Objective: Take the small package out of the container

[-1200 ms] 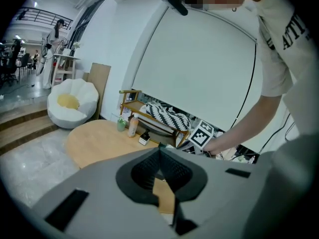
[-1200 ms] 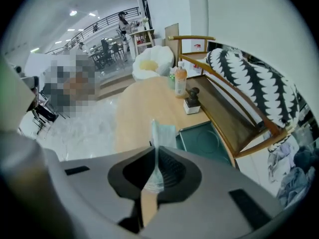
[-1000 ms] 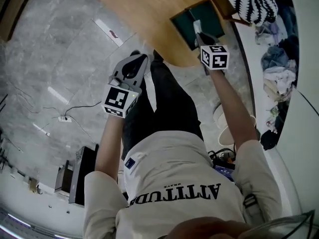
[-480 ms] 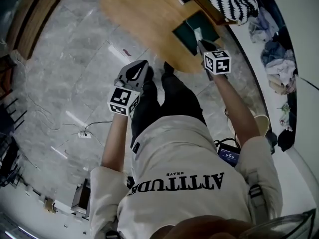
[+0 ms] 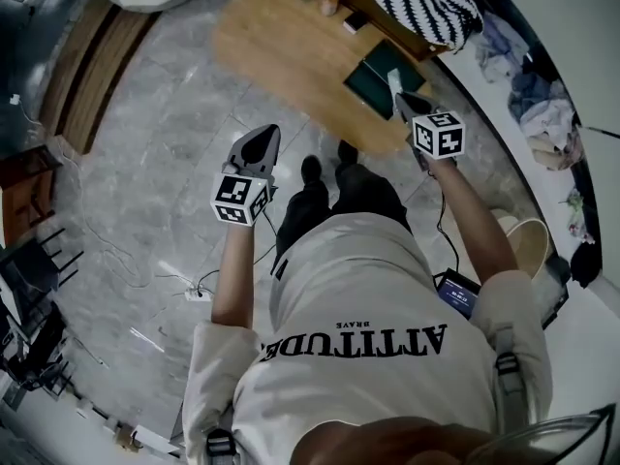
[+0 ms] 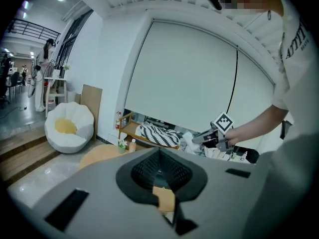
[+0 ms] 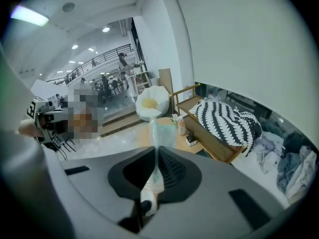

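My right gripper (image 5: 404,102) is shut on a small pale package (image 5: 394,79), a thin flat pouch that sticks out past the tips (image 7: 159,133). It hangs high above the oval wooden table (image 5: 291,51), over the dark green container (image 5: 373,77) near the table's right end. My left gripper (image 5: 258,146) is held up over the grey floor to the left of the person's legs, its jaws closed to a point with nothing between them. In the left gripper view the right gripper (image 6: 205,136) shows far off, pointing left.
A striped cushion (image 5: 421,3) lies on a wooden bench behind the table. Clothes (image 5: 542,114) are heaped at the right wall. Small bottles (image 5: 329,0) stand on the table's far side. A white beanbag (image 6: 70,127) sits at the left; a power strip (image 5: 199,294) lies on the floor.
Both grippers have risen with the person, so the table and container look smaller and farther below. The right gripper has kept its hold on the package.
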The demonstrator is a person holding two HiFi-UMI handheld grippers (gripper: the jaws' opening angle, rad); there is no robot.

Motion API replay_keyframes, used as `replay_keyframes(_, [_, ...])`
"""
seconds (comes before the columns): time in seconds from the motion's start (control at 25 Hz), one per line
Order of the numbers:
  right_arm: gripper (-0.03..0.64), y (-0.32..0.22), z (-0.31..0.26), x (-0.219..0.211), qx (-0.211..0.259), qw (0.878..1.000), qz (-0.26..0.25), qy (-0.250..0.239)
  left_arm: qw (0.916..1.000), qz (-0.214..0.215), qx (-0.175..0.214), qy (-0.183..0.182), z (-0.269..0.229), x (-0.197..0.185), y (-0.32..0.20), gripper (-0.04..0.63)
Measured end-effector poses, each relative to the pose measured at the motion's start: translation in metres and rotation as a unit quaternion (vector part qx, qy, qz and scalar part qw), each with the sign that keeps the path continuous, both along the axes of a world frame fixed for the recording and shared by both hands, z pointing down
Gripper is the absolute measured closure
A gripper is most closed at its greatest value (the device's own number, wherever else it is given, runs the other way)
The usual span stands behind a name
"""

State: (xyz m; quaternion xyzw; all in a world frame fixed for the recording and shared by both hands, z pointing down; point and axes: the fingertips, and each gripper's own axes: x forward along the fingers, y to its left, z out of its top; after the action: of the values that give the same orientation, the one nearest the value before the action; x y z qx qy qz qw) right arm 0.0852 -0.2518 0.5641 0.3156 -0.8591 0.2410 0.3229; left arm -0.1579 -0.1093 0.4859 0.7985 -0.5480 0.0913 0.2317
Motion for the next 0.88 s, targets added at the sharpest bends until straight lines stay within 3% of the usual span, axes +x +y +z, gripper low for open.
replay_keyframes(0.28, [0.581, 0.019, -0.048, 0.013, 0.039, 0.998, 0.043, -0.027, 0.9995, 0.010, 0.028, -0.003, -0.033, -0.020, 0.011, 0.574])
replay_keyframes(0.52, [0.581, 0.027, -0.094, 0.035, 0.054, 0.991, 0.104, -0.070, 0.9986, 0.018, 0.046, 0.018, -0.053, -0.034, 0.004, 0.574])
replay_keyframes(0.88, [0.581, 0.069, -0.138, 0.075, 0.083, 0.978, 0.163, -0.096, 0.9935, 0.096, 0.061, 0.005, -0.069, -0.006, -0.012, 0.574])
